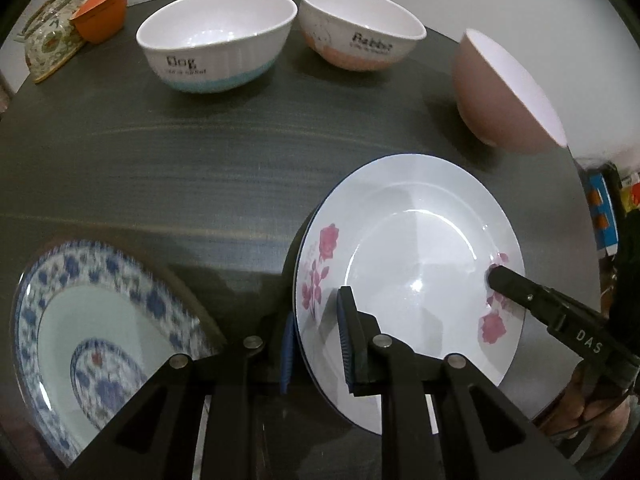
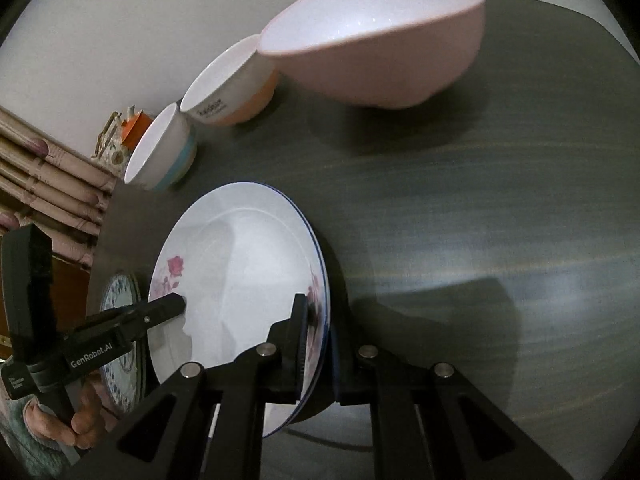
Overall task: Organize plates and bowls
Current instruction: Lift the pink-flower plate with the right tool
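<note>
Both grippers pinch the rose-patterned plate above the dark table: left gripper on its left rim, right gripper on its right rim.

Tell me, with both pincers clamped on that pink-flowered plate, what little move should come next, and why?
Probably carry the rose plate sideways toward the blue-patterned plate and lower it on top. The left gripper and right gripper each pinch an opposite rim, so it is held securely. The three bowls stand apart at the back of the table, so stacking the plates looks like the natural next step.
</note>
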{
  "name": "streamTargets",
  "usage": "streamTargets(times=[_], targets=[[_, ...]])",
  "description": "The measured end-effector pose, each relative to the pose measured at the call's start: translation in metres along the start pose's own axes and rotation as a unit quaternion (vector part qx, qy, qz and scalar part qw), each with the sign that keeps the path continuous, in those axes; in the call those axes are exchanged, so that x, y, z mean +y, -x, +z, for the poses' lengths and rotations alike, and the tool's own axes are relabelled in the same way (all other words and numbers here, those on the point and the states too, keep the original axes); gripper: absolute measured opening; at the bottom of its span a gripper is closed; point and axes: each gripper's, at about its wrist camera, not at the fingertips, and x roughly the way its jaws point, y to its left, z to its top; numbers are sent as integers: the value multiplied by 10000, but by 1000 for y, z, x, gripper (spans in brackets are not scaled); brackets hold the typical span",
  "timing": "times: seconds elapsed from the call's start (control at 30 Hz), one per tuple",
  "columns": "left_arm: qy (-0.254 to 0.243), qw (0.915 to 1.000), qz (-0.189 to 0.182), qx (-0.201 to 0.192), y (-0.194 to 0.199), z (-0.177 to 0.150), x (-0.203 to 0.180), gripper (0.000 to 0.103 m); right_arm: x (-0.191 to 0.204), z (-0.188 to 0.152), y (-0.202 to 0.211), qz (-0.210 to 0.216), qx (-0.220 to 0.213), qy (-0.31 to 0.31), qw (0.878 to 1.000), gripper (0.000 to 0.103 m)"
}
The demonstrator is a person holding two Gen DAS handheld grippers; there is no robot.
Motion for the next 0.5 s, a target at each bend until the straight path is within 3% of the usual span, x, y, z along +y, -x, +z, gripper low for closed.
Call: streamTargets(times=[0.5], targets=[[-305, 9994, 162, -8, 7, -60, -23, 21, 3, -38, 13, -84, 199, 75, 9997, 11]])
